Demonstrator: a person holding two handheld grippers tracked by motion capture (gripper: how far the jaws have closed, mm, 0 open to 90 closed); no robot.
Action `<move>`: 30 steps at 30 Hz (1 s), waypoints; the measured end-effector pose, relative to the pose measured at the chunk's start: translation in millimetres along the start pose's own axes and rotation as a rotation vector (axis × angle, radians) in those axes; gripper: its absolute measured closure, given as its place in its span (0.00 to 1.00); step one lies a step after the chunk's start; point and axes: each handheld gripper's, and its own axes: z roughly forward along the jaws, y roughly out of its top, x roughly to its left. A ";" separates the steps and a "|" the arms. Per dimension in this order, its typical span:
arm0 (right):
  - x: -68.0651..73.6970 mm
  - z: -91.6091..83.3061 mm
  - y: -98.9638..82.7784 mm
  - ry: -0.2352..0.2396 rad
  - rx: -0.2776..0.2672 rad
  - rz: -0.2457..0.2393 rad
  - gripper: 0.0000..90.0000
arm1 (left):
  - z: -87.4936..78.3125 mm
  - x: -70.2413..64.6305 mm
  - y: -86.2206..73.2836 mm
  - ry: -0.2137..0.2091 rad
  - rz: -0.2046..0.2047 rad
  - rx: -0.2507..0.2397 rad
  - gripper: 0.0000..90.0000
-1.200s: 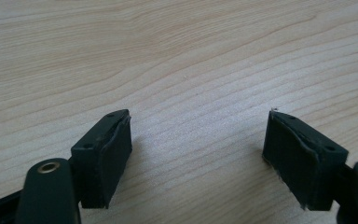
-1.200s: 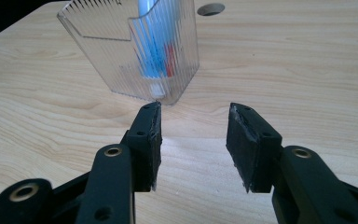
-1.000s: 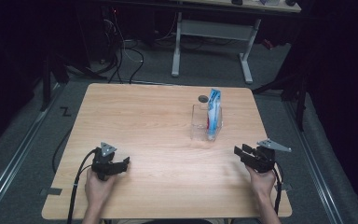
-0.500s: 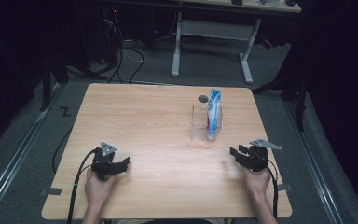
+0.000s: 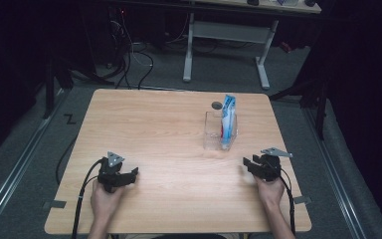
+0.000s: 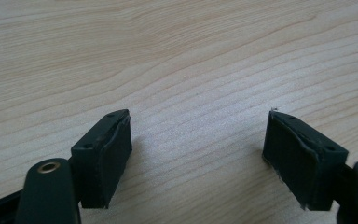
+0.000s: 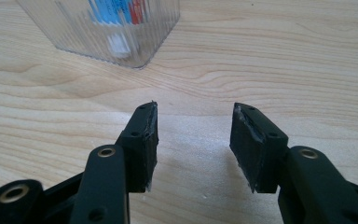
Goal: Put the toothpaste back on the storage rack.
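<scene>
Wooden table [image 5: 179, 129] under both low grippers, left [image 5: 121, 175] and right [image 5: 252, 166] (fingers spread, right's just widening).

Our two hand-held black two-jaw grippers, left gripper [image 5: 128, 174] and right gripper [image 5: 249, 163], each carry a grey three-cornered plate behind the jaws and trail a black cable. Brass-ringed holes sit just behind the blocky, worn rubber pads [image 7: 145, 140]. Our forearms are bare.

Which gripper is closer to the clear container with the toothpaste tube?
Right. The right gripper sits just below and right of the clear container, jaws open and empty. The left gripper rests far across the table.
</scene>
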 end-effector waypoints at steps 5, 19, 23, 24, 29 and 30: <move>-0.5 3.1 -1.1 -0.019 0.000 -0.013 0.57 | 0.0 0.0 0.0 0.000 0.000 0.000 0.27; -0.2 10.2 -2.2 -0.052 0.010 -0.016 0.55 | 0.0 0.0 0.0 0.000 0.000 0.000 0.27; 1.8 11.6 -1.9 -0.070 0.026 -0.032 0.53 | 0.0 0.0 0.0 0.000 0.000 0.000 0.27; 3.0 11.9 -1.9 -0.075 0.028 -0.041 0.53 | 0.0 0.0 0.0 0.000 0.000 0.000 0.27; 6.1 12.2 -2.5 -0.094 0.035 -0.074 0.50 | -0.1 0.0 -0.1 -0.001 0.001 0.001 0.27; 6.1 12.1 -2.6 -0.093 0.036 -0.075 0.50 | -0.2 0.0 -0.1 -0.001 0.001 0.001 0.26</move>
